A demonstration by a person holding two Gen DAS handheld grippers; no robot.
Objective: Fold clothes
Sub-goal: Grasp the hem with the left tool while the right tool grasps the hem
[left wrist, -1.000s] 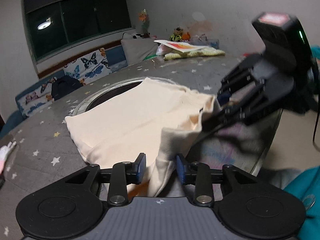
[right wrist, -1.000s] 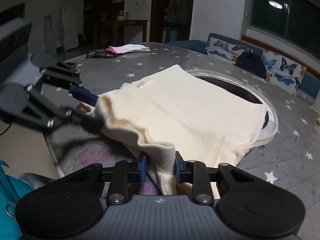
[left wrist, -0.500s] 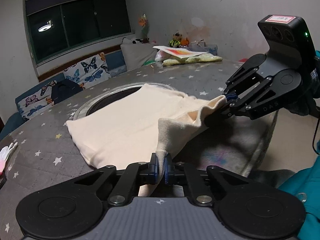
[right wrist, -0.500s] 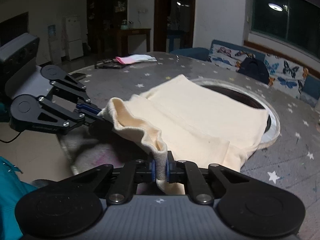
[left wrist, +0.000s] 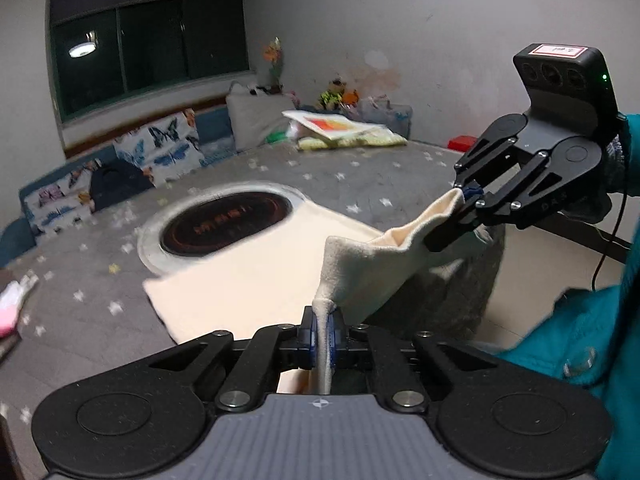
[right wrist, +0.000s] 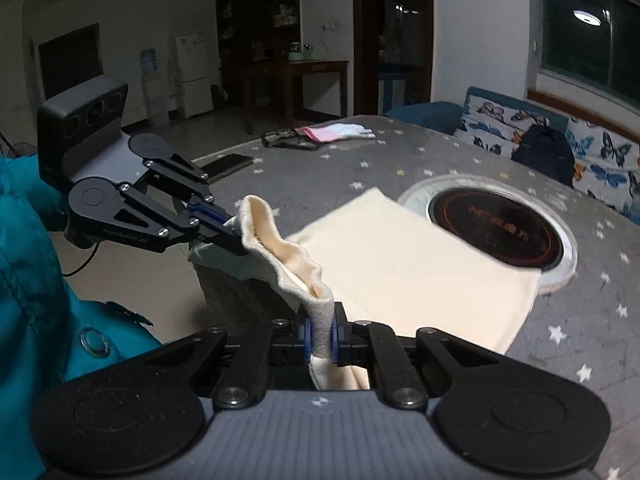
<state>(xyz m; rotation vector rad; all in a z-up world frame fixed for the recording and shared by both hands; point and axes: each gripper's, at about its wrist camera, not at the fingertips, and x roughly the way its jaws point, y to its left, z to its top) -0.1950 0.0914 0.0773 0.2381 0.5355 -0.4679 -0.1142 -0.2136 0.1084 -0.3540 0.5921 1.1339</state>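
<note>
A cream garment [left wrist: 248, 276] lies flat on the grey star-patterned table; it also shows in the right wrist view [right wrist: 404, 264]. Its near edge is lifted off the table between both grippers. My left gripper [left wrist: 322, 330] is shut on one end of that edge, and shows in the right wrist view [right wrist: 224, 222] at left. My right gripper [right wrist: 320, 338] is shut on the other end, and shows in the left wrist view [left wrist: 466, 200] at right. The raised edge sags in a wavy fold between them.
A round induction hob [left wrist: 224, 226] is set into the table [left wrist: 380, 176] beyond the garment, also in the right wrist view [right wrist: 496, 232]. Pink and white gloves [right wrist: 340, 132] lie far back. Cushions and a bag line the butterfly-print bench [left wrist: 160, 152]. The table's near edge drops off below the grippers.
Both grippers closed on the garment's near edge and lifted it up and back toward me. The cloth slid off most of the hob, which now shows.
</note>
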